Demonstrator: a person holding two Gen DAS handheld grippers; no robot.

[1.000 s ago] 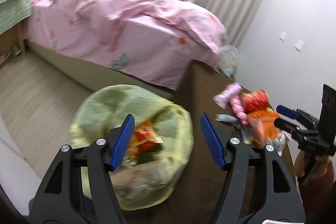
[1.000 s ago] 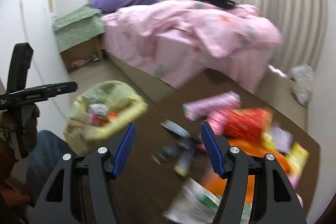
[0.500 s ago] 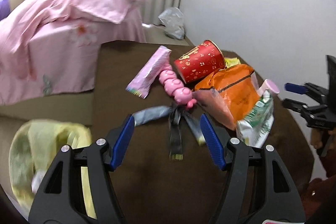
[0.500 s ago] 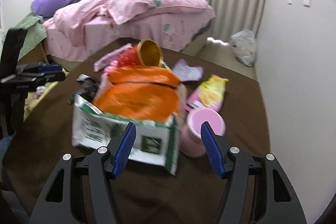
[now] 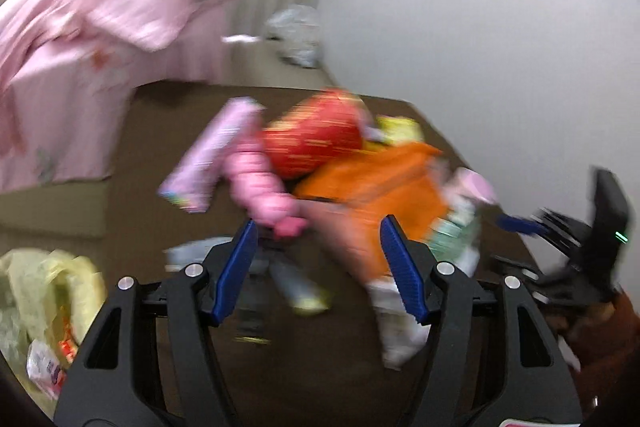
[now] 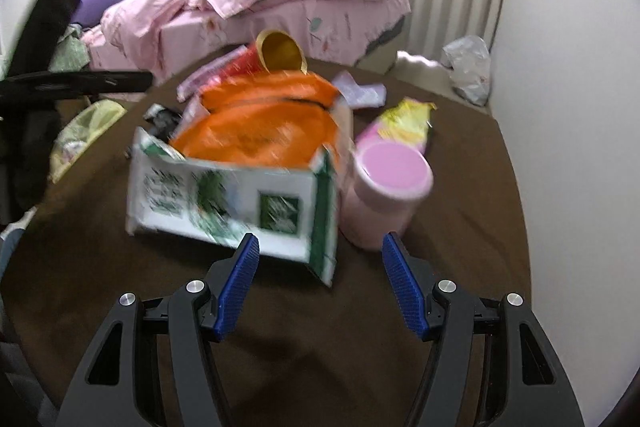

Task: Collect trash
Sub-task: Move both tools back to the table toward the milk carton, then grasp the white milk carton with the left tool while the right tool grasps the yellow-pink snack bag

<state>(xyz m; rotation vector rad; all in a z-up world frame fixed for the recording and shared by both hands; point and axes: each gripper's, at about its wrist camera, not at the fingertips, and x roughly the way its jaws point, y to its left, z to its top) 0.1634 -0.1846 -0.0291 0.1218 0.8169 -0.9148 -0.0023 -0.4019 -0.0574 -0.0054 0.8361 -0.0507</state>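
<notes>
Trash lies heaped on the brown table [image 6: 460,247]. The white-and-green carton [image 6: 224,203], torn open, holds an orange wrapper [image 6: 260,131]. The yellow-green trash bag [image 5: 44,291] beside the table contains wrappers. Left tool [image 5: 316,251] and right tool [image 6: 320,259] both stand released, grasping nothing.

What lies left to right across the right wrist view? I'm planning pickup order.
Yellow bag → white-green carton → pink jar → clear plastic bag by the wall.
</notes>
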